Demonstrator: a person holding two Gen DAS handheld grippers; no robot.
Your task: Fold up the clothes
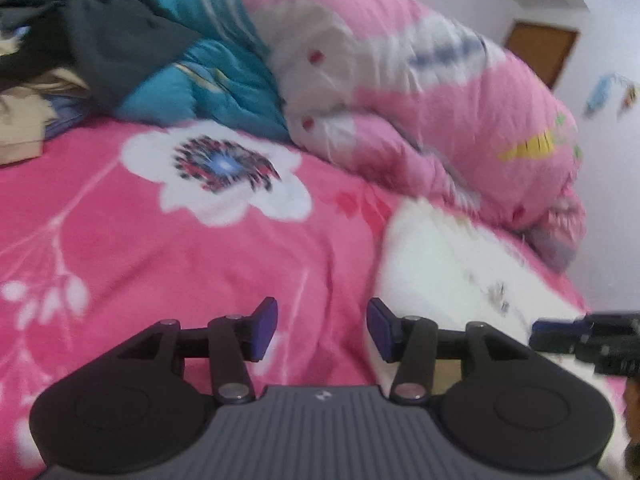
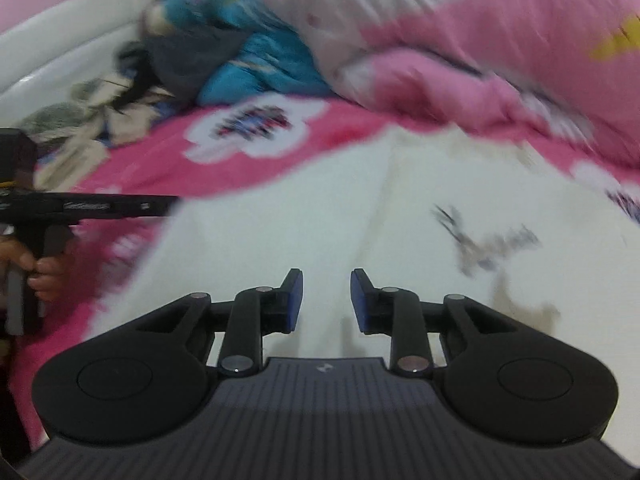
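A white garment (image 2: 320, 216) with a small grey print lies spread on the pink flowered bedsheet (image 1: 160, 248). It also shows in the left wrist view (image 1: 452, 264) at the right. My left gripper (image 1: 322, 330) is open and empty, above the sheet by the garment's left edge. My right gripper (image 2: 326, 300) is open and empty, right above the white garment. The right gripper's tip shows at the right edge of the left wrist view (image 1: 580, 338). The left gripper, held by a hand, shows at the left in the right wrist view (image 2: 92, 206).
A bundled pink quilt (image 1: 440, 92) and a blue quilt (image 1: 208, 88) lie at the back of the bed. A dark garment (image 1: 116, 44) and beige clothes (image 1: 20, 120) are piled at the back left. A white wall and a brown door (image 1: 540, 56) stand beyond.
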